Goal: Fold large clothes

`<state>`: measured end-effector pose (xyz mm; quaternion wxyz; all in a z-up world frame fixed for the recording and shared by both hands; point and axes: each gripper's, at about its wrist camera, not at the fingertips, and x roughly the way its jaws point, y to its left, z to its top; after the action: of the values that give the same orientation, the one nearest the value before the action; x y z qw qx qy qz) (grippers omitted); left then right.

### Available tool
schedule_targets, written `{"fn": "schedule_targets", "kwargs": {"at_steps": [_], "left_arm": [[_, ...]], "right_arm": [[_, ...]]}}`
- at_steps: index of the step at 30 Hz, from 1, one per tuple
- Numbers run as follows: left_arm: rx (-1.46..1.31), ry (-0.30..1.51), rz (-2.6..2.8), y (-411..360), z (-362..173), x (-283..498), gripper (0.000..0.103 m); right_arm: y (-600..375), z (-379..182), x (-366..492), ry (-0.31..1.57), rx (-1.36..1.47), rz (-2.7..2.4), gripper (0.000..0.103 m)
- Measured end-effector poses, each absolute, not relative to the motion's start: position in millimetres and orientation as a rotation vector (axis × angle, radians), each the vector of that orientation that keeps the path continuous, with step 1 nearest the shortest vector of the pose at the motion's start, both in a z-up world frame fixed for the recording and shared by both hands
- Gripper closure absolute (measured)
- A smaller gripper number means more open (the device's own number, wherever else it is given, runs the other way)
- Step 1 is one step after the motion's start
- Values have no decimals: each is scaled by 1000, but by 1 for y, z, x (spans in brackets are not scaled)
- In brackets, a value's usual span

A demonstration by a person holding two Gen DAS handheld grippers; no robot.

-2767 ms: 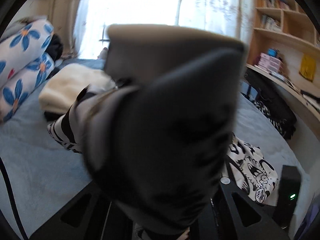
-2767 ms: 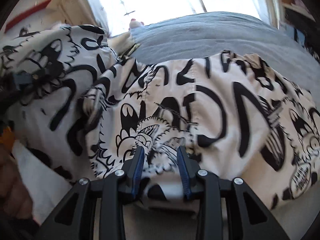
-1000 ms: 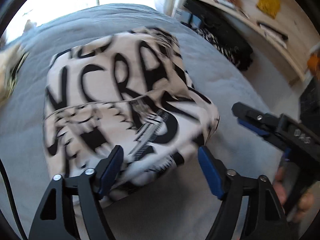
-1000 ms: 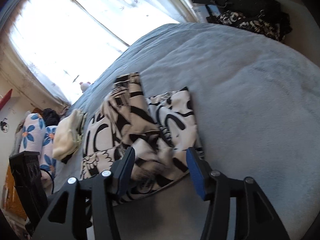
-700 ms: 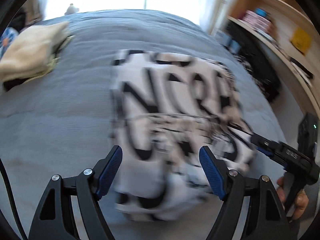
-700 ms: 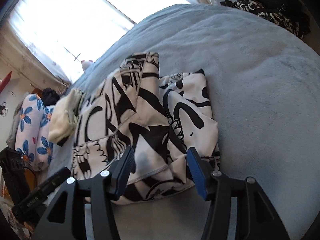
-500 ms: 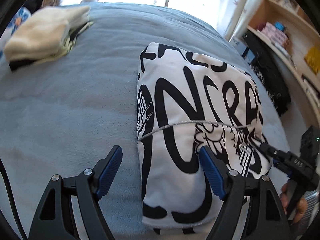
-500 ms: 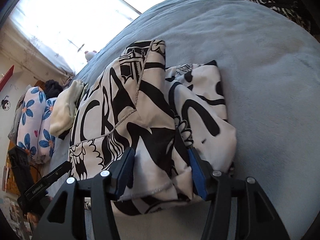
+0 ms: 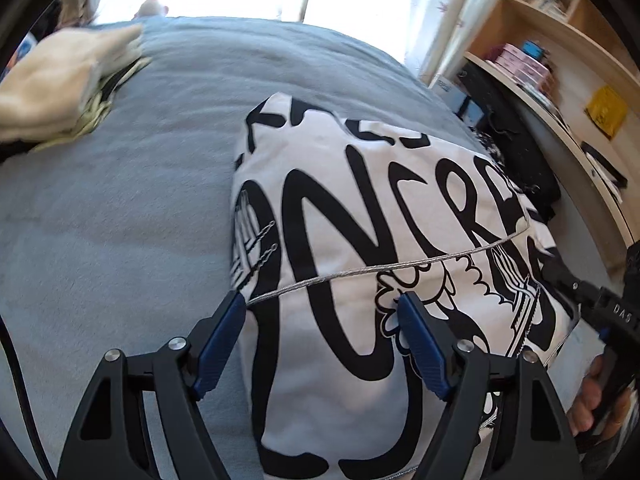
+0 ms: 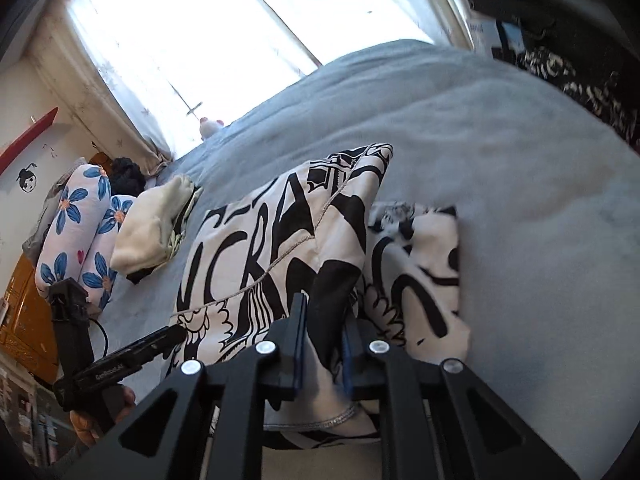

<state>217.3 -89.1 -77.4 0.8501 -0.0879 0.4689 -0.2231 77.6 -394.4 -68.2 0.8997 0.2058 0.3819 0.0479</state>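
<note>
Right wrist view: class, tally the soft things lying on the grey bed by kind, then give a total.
Black-and-white printed garment: 1
Cream folded cloth: 1
Blue-flowered pillows: 2
Small pink-and-white toy by the window: 1
Total: 5

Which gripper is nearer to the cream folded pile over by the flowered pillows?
Left. The left gripper hangs open over the printed garment's pile-side edge, while the right gripper, just closed on the garment's opposite edge, sits farther from the cream pile.
</note>
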Motion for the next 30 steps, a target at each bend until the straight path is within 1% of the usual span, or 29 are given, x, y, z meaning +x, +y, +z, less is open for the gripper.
{"fn": "schedule_targets", "kwargs": {"at_steps": [3,8,10,12,15,19,21,23,26,30], "left_arm": [[-117,948,-456,-107,-73,214,30],[-65,907,-462,-124,-70,213,42],[-30,901,-453,-133,-73,214,48],[19,896,-433,-143,-79,216,50],[47,897,-411,-149,-91,219,50],[37,905,-414,-148,-92,220,50],[32,917,-417,-146,-88,221,50],[10,942,-431,-142,-82,223,50],[-21,945,-433,-135,-70,227,50],[-35,858,-427,-134,-46,233,52]], "right_arm": [[-400,-74,77,808,426,61,90],[-419,-87,66,793,478,-8,90],[-423,-103,70,815,497,-33,90],[-423,-121,75,852,484,-51,90],[-422,-136,83,875,463,-75,89],[-417,-134,87,888,408,-88,85],[-417,-128,88,903,388,-99,75],[-417,-121,90,920,379,-111,71],[-413,-101,93,892,342,-135,71],[-405,-76,106,820,306,-85,71]]}}
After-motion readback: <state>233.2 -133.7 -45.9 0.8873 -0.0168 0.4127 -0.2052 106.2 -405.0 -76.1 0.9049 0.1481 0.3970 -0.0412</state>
